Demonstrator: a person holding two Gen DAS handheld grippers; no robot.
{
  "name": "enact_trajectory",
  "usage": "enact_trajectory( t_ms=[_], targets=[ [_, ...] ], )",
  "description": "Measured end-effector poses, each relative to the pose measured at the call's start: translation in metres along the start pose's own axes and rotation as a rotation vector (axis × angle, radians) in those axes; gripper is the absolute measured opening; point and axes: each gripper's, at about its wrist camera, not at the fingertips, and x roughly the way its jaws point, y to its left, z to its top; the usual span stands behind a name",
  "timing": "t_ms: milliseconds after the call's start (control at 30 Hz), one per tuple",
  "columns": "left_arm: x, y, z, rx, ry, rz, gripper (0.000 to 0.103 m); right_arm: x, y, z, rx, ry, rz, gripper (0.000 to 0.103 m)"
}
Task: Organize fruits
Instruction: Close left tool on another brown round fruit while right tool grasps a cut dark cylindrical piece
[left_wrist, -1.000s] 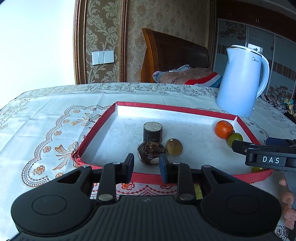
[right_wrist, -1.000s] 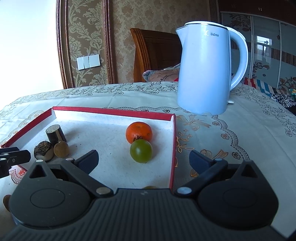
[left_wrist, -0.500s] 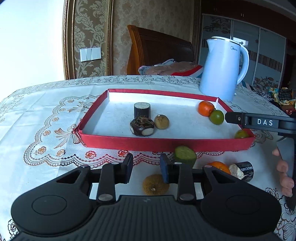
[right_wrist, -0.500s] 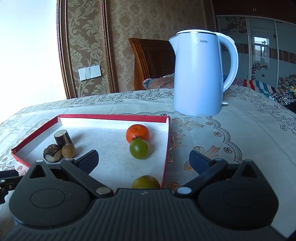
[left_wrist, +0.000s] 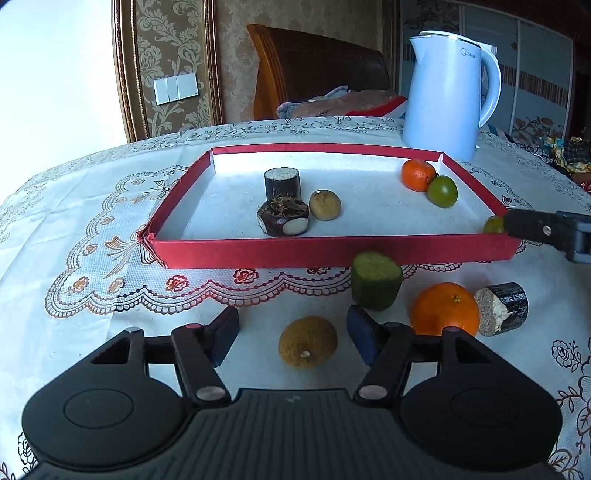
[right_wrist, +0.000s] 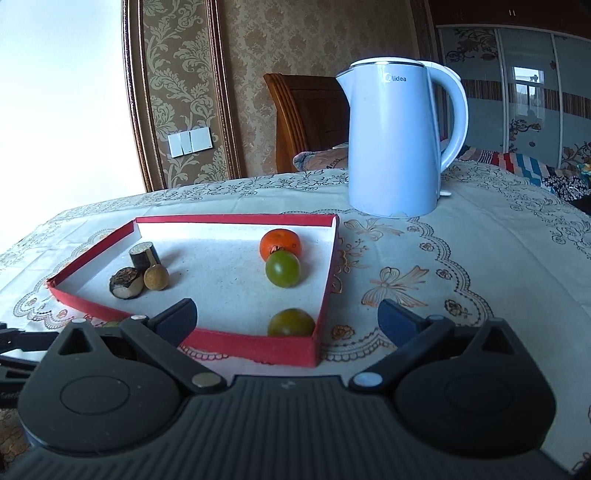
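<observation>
Left wrist view. The left gripper (left_wrist: 293, 334) hangs low over the table (left_wrist: 92, 295), in front of the red tray (left_wrist: 332, 253). Its jaws have just been opening and now stand spread, with nothing pinched. The brown fruit (left_wrist: 307, 342) lies on the cloth between the two pads — nearer the right pad, touching neither. It is roundish, stem end toward the camera, so no long axis dictates the approach; judged from this, the coming move is a short advance down and forward, then a close. Just beyond the right pad stands the green chunk (left_wrist: 375, 280), upright, near the tray wall. Further right lie the orange (left_wrist: 445, 308) and, touching it, the dark stub (left_wrist: 502, 308) on its side. These three lie outside the tray; six pieces already sit inside it. At the right edge, the right gripper's finger reaches over the tray's near right corner.

Right wrist view. The right gripper (right_wrist: 288, 317) is spread wide and empty, pointing over the tray (right_wrist: 255, 347) at its near right corner. The greenish fruit (right_wrist: 291, 322) in that corner lies between the pads in this view, though beyond them and untouched. The loose pieces on the table do not show here — they lie to the left, hidden by the gripper body. The left gripper is therefore the nearer one for the brown fruit.
</observation>
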Motion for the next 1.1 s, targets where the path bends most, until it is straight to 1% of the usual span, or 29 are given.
enact_trajectory(
  t_ms=[167, 233, 300, 400, 500, 533, 567, 600, 733, 800, 867, 967, 1033, 1100],
  targets=[
    [0.000, -0.001, 0.000, 0.000, 0.000, 0.000, 0.065, -0.022, 0.010, -0.023, -0.079, 0.059, 0.057, 0.103],
    [0.000, -0.001, 0.000, -0.001, 0.000, 0.000, 0.065, -0.027, 0.017, -0.025, -0.112, 0.059, 0.068, 0.103],
    [0.000, -0.001, 0.000, -0.002, 0.001, 0.003, 0.066, -0.028, 0.024, -0.026, -0.151, 0.056, 0.065, 0.103],
    [0.000, -0.001, 0.000, -0.005, 0.002, 0.003, 0.067, -0.021, 0.034, -0.027, -0.199, 0.082, 0.052, 0.103],
    [0.000, 0.000, 0.000, -0.004, 0.002, 0.003, 0.067, -0.016, 0.041, -0.027, -0.218, 0.099, 0.057, 0.099],
    [0.000, 0.000, 0.000, -0.004, 0.002, 0.003, 0.067, -0.014, 0.043, -0.027, -0.224, 0.102, 0.051, 0.095],
    [0.001, 0.000, 0.000, -0.004, 0.002, 0.003, 0.067, -0.012, 0.045, -0.026, -0.230, 0.107, 0.045, 0.094],
    [0.000, 0.000, 0.000, -0.004, 0.002, 0.003, 0.067, -0.011, 0.046, -0.026, -0.230, 0.108, 0.047, 0.094],
    [0.001, 0.000, 0.000, -0.004, 0.002, 0.003, 0.067, -0.004, 0.050, -0.025, -0.236, 0.125, 0.062, 0.085],
    [0.001, 0.000, 0.000, -0.004, 0.002, 0.003, 0.067, -0.003, 0.050, -0.024, -0.229, 0.127, 0.074, 0.077],
    [0.001, 0.000, 0.000, -0.004, 0.002, 0.004, 0.067, -0.001, 0.049, -0.024, -0.221, 0.138, 0.089, 0.054],
    [0.000, 0.000, 0.001, -0.002, 0.002, 0.009, 0.069, 0.005, 0.043, -0.024, -0.188, 0.174, 0.103, 0.035],
    [0.000, 0.000, 0.001, -0.004, 0.003, 0.009, 0.069, 0.003, 0.037, -0.023, -0.153, 0.160, 0.108, 0.033],
    [0.000, 0.000, 0.001, -0.001, 0.002, 0.011, 0.069, 0.001, 0.033, -0.022, -0.126, 0.146, 0.103, 0.033]
  ],
)
